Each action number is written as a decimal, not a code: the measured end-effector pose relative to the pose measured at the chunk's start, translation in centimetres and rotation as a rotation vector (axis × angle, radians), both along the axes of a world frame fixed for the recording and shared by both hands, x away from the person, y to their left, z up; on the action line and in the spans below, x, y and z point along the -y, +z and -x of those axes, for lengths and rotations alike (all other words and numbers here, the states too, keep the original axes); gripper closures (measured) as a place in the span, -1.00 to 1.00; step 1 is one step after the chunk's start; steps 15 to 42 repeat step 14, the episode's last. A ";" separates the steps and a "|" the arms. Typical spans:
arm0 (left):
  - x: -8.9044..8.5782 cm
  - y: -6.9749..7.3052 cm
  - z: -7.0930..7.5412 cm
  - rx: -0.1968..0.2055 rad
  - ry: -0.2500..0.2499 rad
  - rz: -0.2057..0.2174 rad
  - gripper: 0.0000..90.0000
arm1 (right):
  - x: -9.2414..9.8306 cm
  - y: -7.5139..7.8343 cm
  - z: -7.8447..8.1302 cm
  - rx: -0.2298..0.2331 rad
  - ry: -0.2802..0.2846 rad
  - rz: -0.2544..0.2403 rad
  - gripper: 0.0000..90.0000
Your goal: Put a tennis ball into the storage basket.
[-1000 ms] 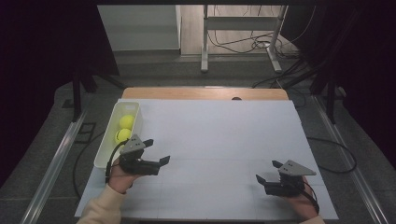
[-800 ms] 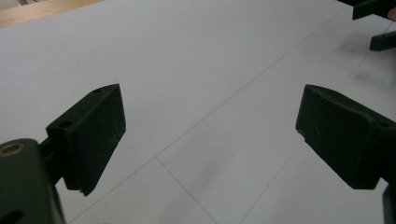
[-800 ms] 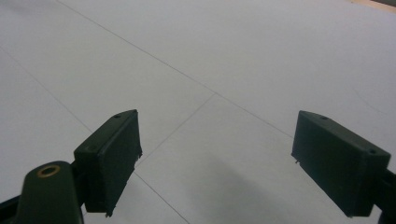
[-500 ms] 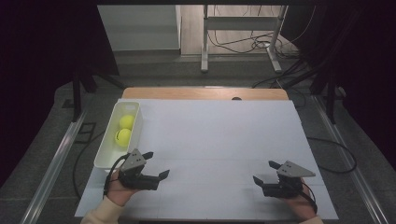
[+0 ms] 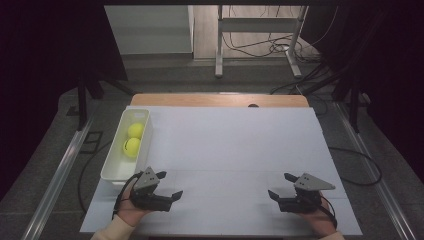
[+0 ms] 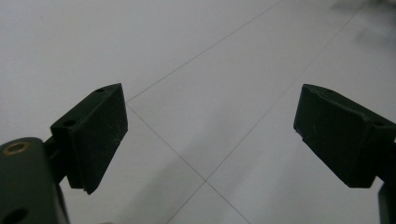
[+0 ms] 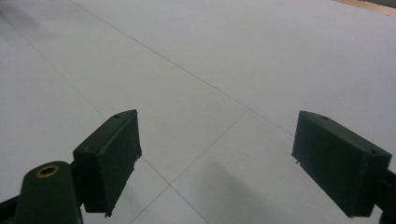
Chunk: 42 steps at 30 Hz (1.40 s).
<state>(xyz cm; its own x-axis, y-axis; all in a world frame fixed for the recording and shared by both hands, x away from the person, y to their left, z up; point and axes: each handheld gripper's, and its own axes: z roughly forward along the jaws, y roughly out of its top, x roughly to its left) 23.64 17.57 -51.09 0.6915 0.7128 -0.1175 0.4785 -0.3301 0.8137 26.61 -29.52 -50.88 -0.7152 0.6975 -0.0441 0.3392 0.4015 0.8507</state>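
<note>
Left gripper (image 5: 172,196): jaws spread wide, empty, near table (image 5: 225,150) front-left. Right gripper (image 5: 281,186): jaws spread wide, empty, front-right. White bin (image 5: 114,170): left edge, just beyond left gripper, contains two yellow balls (image 5: 132,146)

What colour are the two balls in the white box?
The balls are yellow-green, like tennis balls; the high view shows them best.

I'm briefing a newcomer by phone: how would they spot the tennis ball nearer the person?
Start at the long white plastic bin on the white table's left edge. Two yellow-green tennis balls lie inside; yours is the one closer to the left tongs, touching the farther ball.
</note>
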 end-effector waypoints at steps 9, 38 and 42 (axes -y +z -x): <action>0.0 -0.2 -0.1 -0.013 0.001 0.005 -0.76 | 0.0 0.0 0.1 0.005 0.007 0.005 -0.65; 0.0 -0.3 -0.2 -0.013 0.003 0.001 -0.76 | 0.0 0.0 0.1 0.006 0.012 0.004 -0.65; 0.0 -0.3 -0.2 -0.013 0.003 0.001 -0.76 | 0.0 0.0 0.1 0.006 0.012 0.004 -0.65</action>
